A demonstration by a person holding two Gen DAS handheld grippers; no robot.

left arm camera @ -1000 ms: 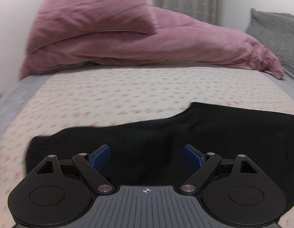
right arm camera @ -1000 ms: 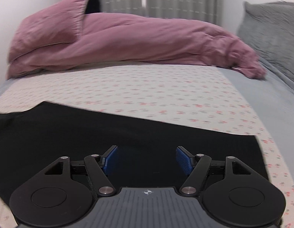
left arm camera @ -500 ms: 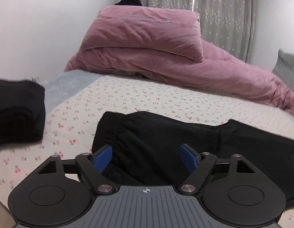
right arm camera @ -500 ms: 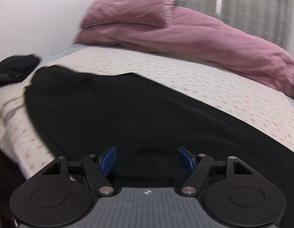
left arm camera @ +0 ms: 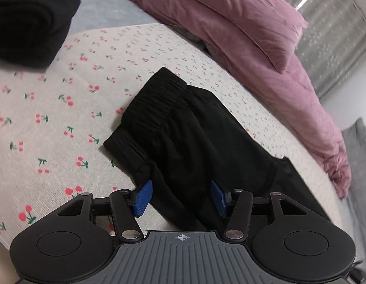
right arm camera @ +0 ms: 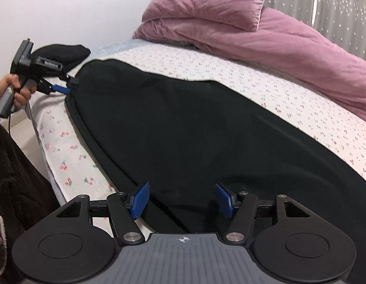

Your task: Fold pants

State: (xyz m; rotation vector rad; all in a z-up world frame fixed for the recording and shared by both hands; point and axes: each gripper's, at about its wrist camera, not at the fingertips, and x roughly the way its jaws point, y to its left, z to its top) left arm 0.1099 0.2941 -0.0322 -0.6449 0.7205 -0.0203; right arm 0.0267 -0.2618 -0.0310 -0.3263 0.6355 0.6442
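Black pants (right arm camera: 194,127) lie lengthwise along bed edge, waistband (left arm camera: 154,104) leftmost.

A cherry-print sheet (left arm camera: 52,123) covers the bed. Along its far edge lies a mauve duvet (right arm camera: 289,47) with a matching pillow (right arm camera: 206,2) on top. A folded black garment (left arm camera: 29,19) sits at the left corner (on grey fabric). Grey curtains (right arm camera: 336,11) hang behind.

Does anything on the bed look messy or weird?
Nothing looks spilled or broken. The black pants lie flat on the cherry-print sheet, not yet folded. The pink duvet is bunched up at the back, and another black garment sits near the bed's corner.
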